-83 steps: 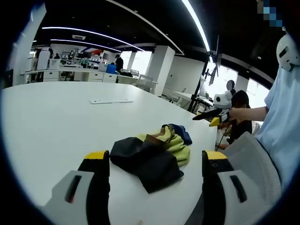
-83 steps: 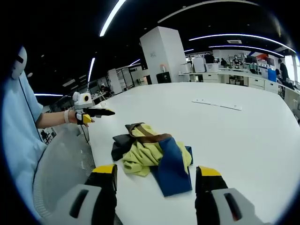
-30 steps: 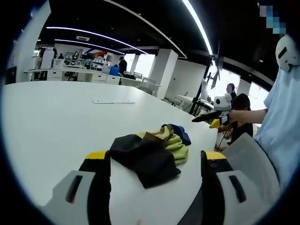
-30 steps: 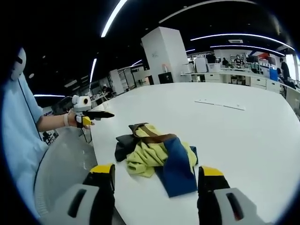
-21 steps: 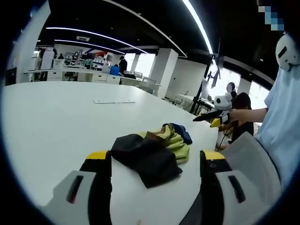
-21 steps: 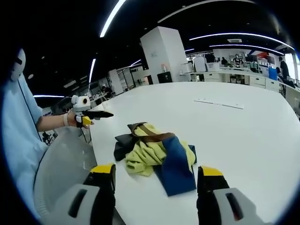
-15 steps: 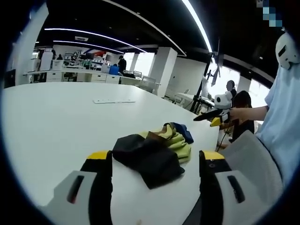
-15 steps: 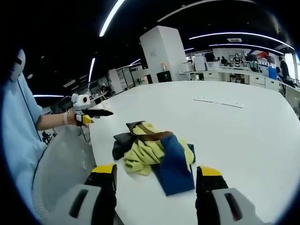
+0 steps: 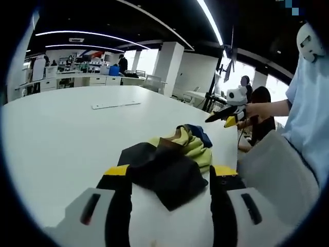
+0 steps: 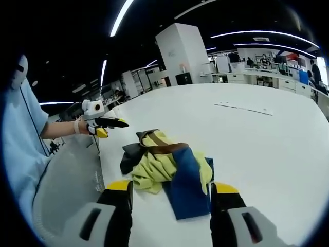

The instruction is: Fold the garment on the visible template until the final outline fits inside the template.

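A crumpled garment (image 9: 163, 160) in black, yellow-green, brown and blue lies in a heap on the white table (image 9: 56, 134), near its edge. My left gripper (image 9: 170, 172) is open, its yellow-tipped jaws standing on either side of the garment's black end. In the right gripper view the same garment (image 10: 167, 167) shows its blue and yellow-green side. My right gripper (image 10: 170, 186) is open just in front of it. Each gripper also appears in the other's view, held in a hand beyond the table edge: the right gripper (image 9: 225, 111) and the left gripper (image 10: 104, 123).
A thin white strip (image 9: 115, 105) lies flat farther out on the table, seen again as the strip (image 10: 243, 108). A person in a light blue shirt (image 9: 308, 118) stands at the table's edge, beside a grey mesh chair back (image 10: 67, 185). Office desks and pillars fill the background.
Both cameras have come a little closer to the garment, which now sits larger between the jaws. The garment itself has not moved or changed shape.
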{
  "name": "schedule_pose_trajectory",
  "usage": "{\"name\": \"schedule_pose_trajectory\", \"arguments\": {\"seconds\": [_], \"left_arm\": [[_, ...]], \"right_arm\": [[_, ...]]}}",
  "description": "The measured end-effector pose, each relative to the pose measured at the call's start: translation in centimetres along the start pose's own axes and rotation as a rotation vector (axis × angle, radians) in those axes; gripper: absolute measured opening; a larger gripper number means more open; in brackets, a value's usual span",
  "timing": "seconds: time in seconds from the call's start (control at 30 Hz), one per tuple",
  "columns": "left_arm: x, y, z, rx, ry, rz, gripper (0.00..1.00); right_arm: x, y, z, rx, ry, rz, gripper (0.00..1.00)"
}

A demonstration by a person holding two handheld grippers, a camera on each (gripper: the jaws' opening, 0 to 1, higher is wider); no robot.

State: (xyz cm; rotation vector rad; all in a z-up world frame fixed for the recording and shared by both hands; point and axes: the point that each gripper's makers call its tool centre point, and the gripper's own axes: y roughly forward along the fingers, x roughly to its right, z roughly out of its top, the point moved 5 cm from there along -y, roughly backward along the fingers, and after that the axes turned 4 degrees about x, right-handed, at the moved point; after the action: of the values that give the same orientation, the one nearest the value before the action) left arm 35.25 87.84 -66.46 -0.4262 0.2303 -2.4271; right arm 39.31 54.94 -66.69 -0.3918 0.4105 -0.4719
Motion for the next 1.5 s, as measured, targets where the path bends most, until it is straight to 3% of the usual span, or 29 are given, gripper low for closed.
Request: {"name": "schedule_pose_trajectory", "arguments": {"seconds": [0.13,0.27,0.57,0.77,1.1,1.5], "left_arm": [[-0.9,1.2,0.0,-0.007,0.018,0.004,0.47],[-1.8,2.1,0.3,-0.003,0.018,0.007,0.46],[-2.5,3.4,-0.2,-0.041,0.04,-0.007,0.34],[-2.5,4.2,-1.0,-0.073,0.048,-0.013,0.28],[-2.6,4.8,-1.2,-0.102,0.114,-0.028,0.15],[-2.9,4.7,-1.3,-0.097,0.1,-0.011,0.0]], "right_arm": [[0.8,0.7,0.2,-0.012,0.012,0.008,0.53],[1.3,1.2,0.4,-0.022,0.011,0.018,0.47],[2.1,2.3,0.4,-0.077,0.002,0.045,0.29],[2.5,3.0,0.1,-0.089,0.025,0.043,0.23],[2.3,3.4,-0.1,-0.102,0.053,0.049,0.1],[2.3,2.9,-0.1,-0.086,0.077,0.031,0.0]]}}
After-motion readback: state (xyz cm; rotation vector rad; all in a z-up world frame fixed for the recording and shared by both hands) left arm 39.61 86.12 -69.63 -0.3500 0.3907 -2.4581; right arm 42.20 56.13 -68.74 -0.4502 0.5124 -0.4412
